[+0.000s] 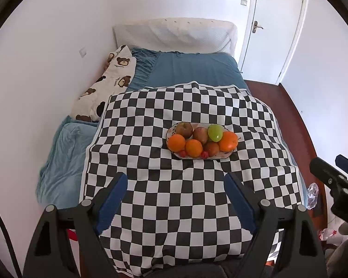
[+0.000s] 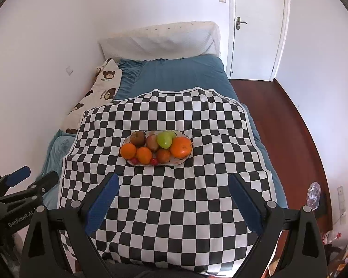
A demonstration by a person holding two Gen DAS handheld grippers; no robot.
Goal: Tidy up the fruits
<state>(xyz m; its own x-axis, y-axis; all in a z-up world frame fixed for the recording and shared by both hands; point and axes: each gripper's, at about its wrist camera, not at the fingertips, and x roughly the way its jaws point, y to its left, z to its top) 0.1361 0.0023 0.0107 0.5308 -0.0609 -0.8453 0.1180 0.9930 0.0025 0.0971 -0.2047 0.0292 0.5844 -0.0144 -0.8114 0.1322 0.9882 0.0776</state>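
Fruit: oranges (image 1: 176,142), apples (image 1: 184,129), a green apple (image 1: 215,132) and small red fruits piled on one plate (image 1: 229,153).
Plate position: middle of the checkered cloth (image 1: 174,208) on the bed (image 1: 197,69); its long axis runs left to right across both views.
Left gripper (image 1: 176,183): fingers spread wide, holding nothing; the plate lies straight ahead, slightly right.
Right gripper (image 2: 174,185): also spread and empty; the plate lies ahead, slightly left.
Nearer hand: too close to call; both are well short of the plate.
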